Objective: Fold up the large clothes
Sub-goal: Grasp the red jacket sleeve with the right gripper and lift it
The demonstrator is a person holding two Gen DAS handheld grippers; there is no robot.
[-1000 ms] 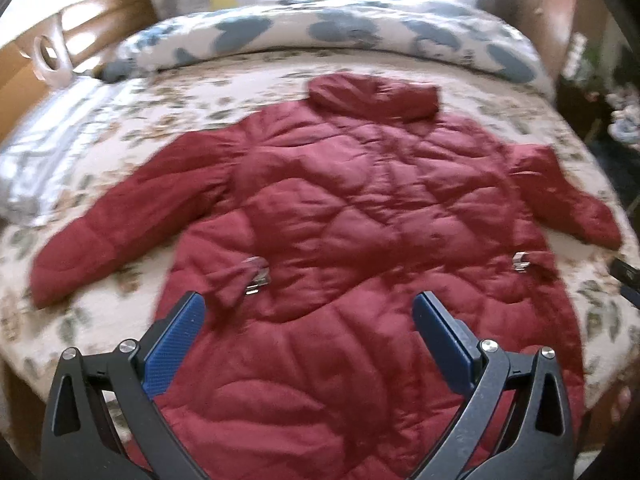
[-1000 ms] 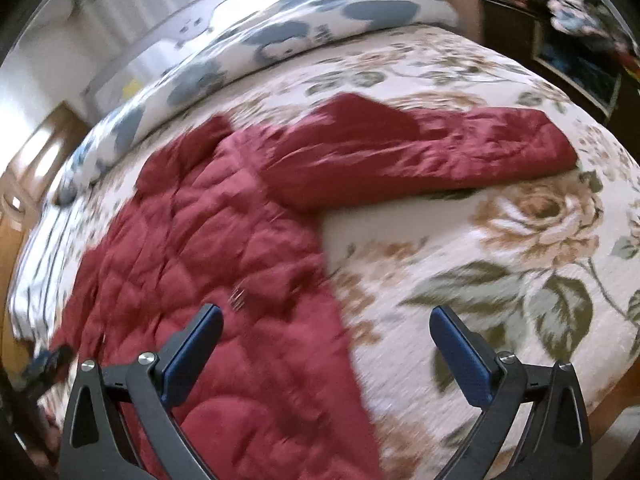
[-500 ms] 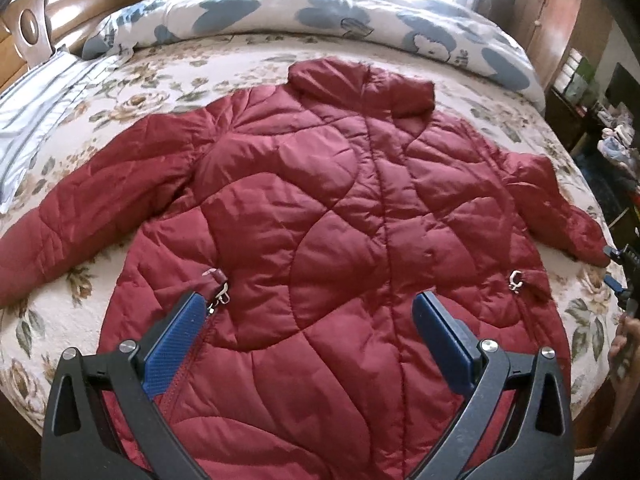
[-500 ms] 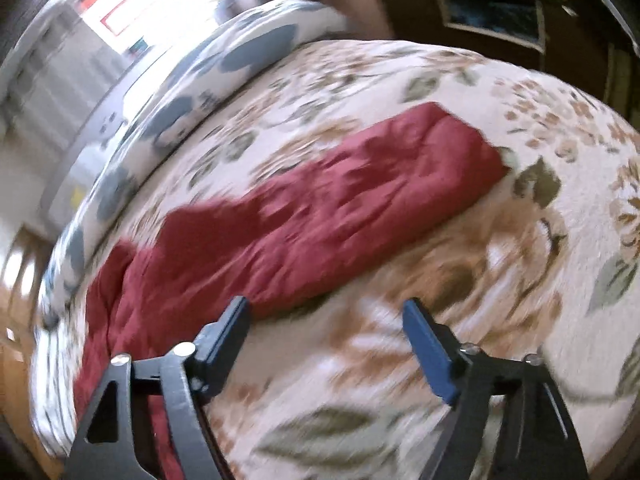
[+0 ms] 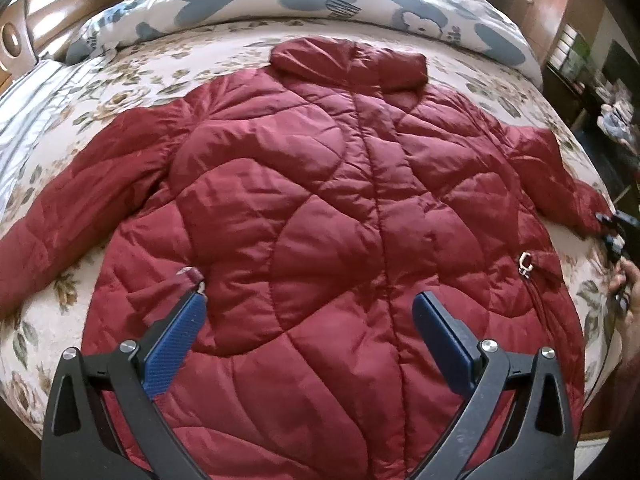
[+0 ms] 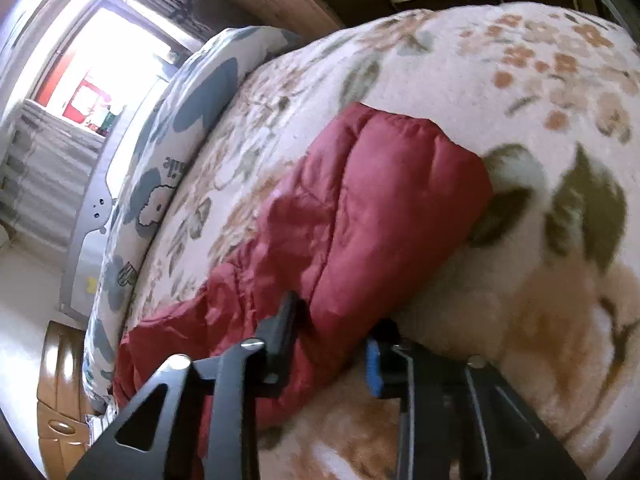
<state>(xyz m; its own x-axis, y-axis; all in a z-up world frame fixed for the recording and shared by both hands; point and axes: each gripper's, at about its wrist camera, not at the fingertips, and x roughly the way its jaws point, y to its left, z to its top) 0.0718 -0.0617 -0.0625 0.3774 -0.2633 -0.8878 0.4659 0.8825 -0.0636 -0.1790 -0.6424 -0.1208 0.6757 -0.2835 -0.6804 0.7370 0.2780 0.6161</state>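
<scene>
A dark red quilted jacket [image 5: 320, 216] lies flat and face up on the floral bedspread [image 5: 132, 80], collar at the far side, both sleeves spread out. My left gripper [image 5: 308, 316] is open and empty, hovering above the jacket's lower front. My right gripper [image 6: 332, 336] is at the end of the jacket's right sleeve [image 6: 360, 208], with its jaws closed around the sleeve's edge near the cuff. In the left wrist view the right gripper [image 5: 612, 232] shows at the right sleeve's cuff.
A white and blue patterned duvet roll [image 5: 320, 0] lies along the far side of the bed. A wooden headboard [image 5: 24, 20] stands at the left. Dark furniture [image 5: 592, 60] stands beyond the bed's right edge. A bright window [image 6: 104, 76] is behind.
My right gripper moved in on the right sleeve's end and closed its jaws on it. My left gripper moved a little closer over the jacket and stayed open.
</scene>
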